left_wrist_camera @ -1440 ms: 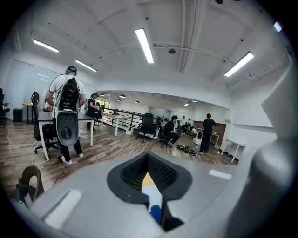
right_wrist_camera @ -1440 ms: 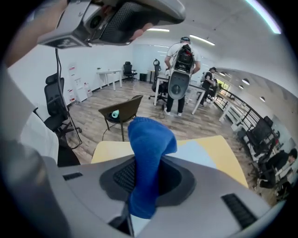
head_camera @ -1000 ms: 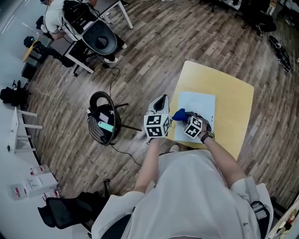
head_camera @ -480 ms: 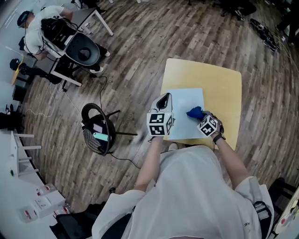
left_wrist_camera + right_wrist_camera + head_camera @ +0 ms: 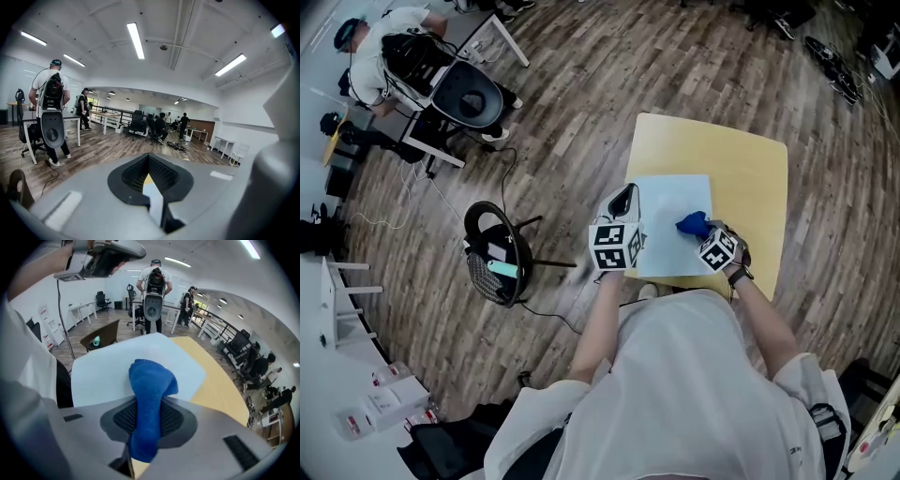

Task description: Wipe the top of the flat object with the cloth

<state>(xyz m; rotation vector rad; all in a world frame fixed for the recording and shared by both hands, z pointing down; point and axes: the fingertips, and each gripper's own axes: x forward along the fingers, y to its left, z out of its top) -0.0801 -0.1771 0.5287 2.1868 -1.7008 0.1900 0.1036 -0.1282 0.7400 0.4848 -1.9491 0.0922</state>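
Swept rightward across the flat sheet (image 5: 670,197), the cloth (image 5: 152,380) sits clamped in the right gripper (image 5: 703,234); with the left gripper (image 5: 149,166) closed and empty alongside, the unpinned sheet may slide.

The near end of the cloth (image 5: 151,380) was buried between the clamped jaws of my right gripper (image 5: 146,405) (how far in, I couldn't tell). From overhead, my left gripper (image 5: 625,201) covered part of the flat sheet (image 5: 675,199) along its left edge.

Blue cloth (image 5: 692,224) (bunched) touching pale flat sheet (image 5: 667,200), right side.
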